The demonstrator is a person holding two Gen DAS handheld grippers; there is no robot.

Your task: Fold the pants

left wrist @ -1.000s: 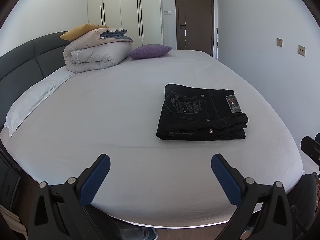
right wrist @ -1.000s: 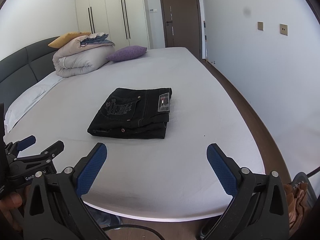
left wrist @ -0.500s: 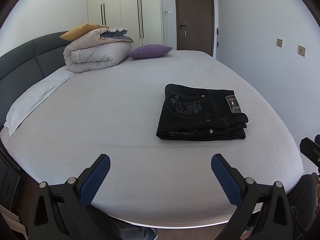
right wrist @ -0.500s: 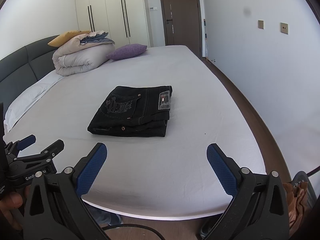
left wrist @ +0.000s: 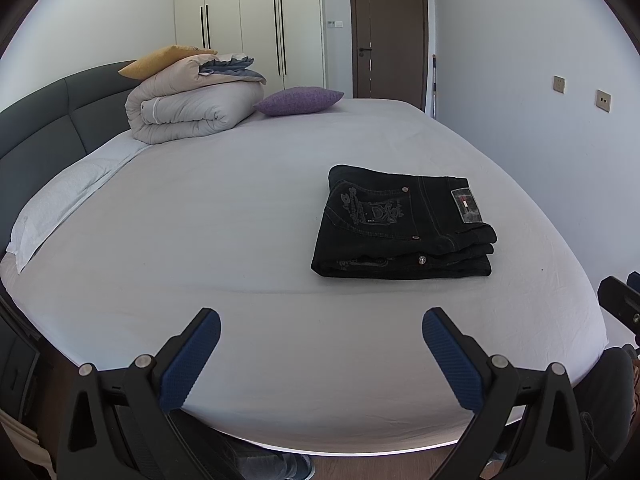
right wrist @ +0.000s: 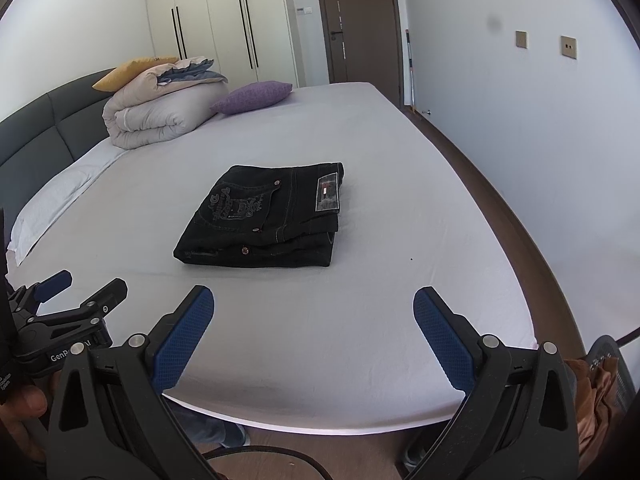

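Black pants [left wrist: 400, 226] [right wrist: 266, 218] lie folded into a compact rectangle on the white bed [left wrist: 200, 240] [right wrist: 360, 300], back pocket and label patch facing up. My left gripper [left wrist: 320, 354] hovers open over the near edge of the bed, well short of the pants, with nothing between its blue pads. My right gripper [right wrist: 314, 338] is likewise open and empty, back from the pants at the bed's near edge. The left gripper's body [right wrist: 60, 320] shows at the left of the right wrist view, held by a hand [right wrist: 22, 404].
A rolled duvet [left wrist: 192, 108] with a yellow pillow [left wrist: 160, 60] and a purple cushion [left wrist: 300, 100] sit at the head of the bed by the dark headboard [left wrist: 48, 120]. A white pillow [left wrist: 60, 200] lies at left. Wall [right wrist: 540, 140] and floor strip [right wrist: 500, 208] run along the right.
Both grippers have hardly moved; the right wrist view has drifted very slightly. The pants lie unchanged.
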